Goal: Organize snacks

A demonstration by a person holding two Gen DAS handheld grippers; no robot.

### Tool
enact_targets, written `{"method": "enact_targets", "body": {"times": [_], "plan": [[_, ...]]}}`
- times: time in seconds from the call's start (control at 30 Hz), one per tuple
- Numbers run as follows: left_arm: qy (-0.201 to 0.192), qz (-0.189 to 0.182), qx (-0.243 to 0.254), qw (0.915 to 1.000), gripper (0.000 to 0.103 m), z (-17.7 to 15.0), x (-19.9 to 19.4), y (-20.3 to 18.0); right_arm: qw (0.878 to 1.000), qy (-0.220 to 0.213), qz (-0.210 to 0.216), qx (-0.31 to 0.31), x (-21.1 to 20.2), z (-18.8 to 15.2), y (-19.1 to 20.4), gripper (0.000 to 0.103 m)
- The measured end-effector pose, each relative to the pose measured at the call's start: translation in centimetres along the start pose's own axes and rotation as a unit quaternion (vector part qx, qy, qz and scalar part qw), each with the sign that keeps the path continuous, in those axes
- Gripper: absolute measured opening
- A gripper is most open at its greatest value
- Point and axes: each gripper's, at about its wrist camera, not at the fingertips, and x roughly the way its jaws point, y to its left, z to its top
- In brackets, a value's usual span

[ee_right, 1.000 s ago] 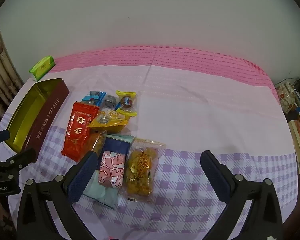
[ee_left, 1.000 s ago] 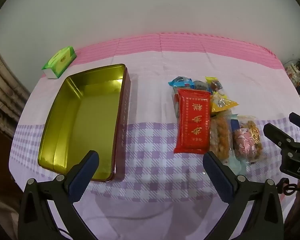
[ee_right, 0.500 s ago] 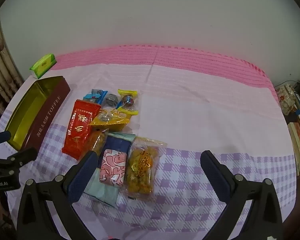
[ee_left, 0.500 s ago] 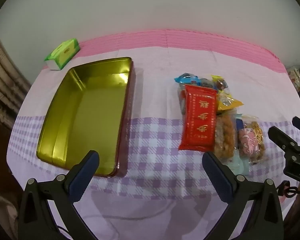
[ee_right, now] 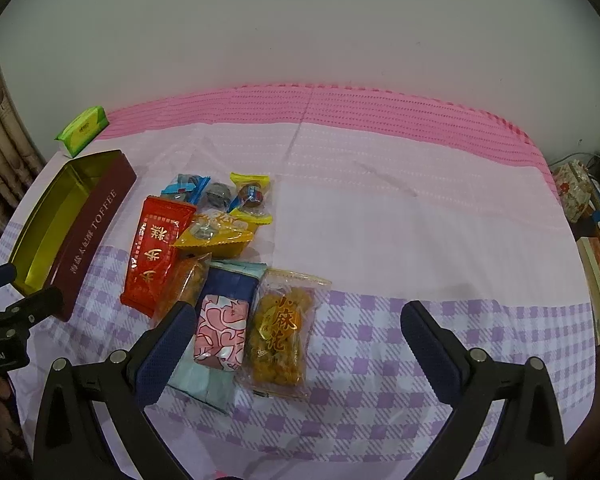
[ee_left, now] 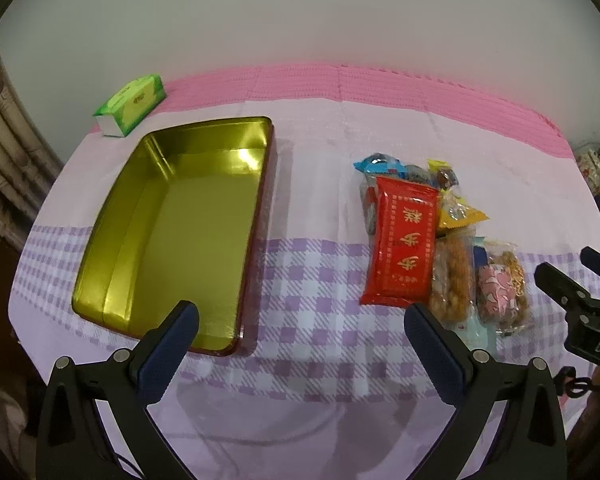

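Note:
An open gold-lined tin (ee_left: pixel 112 280) with dark red walls (ee_right: pixel 88 236) lies on the left of the table, nothing inside it. To its right is a pile of snacks: a red packet (ee_left: pixel 404 240) (ee_right: pixel 156 248), a yellow wrapper (ee_right: pixel 216 236), a pink patterned pack (ee_right: pixel 220 332) on a blue packet, a clear bag of fried twists (ee_right: pixel 280 340), and small candies (ee_right: pixel 248 196). My left gripper (ee_left: pixel 300 320) hangs open above the table's front, between tin and pile. My right gripper (ee_right: pixel 296 320) is open, near the pink pack and twist bag.
A green tissue pack (ee_left: pixel 130 104) (ee_right: pixel 82 130) sits at the back left by the wall. The pink and purple checked cloth (ee_right: pixel 420 208) covers the table. Boxes and clutter (ee_right: pixel 580 196) stand past the right edge. A curtain (ee_left: pixel 4 152) hangs at the left.
The left wrist view has risen and pulled back, so tin and snacks sit lower and farther. The right gripper has shifted slightly. Both stayed open; nothing on the table moved.

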Motion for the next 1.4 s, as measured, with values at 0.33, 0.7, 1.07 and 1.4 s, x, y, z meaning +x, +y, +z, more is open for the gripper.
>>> {"method": "enact_targets", "body": {"times": [0.33,0.7,1.07,1.4], "plan": [[0.006,0.016,0.019,0.9997,0.102,-0.09,0.06,-0.82,1.0,0.0,0.001,0.0,0.02,0.06,0.06,0.102],[0.008,0.019,0.022,0.9995,0.102,-0.08,0.09,-0.74,1.0,0.004,-0.001,0.002,0.1,-0.06,-0.03,0.102],[0.007,0.022,0.028,0.9993,0.102,-0.23,0.12,-0.95,1.0,0.007,-0.001,0.006,0.27,-0.1,-0.24,0.102],[0.006,0.023,0.029,0.9993,0.102,-0.27,0.16,-1.02,1.0,0.008,-0.001,0.006,0.31,-0.14,-0.15,0.102]]}}
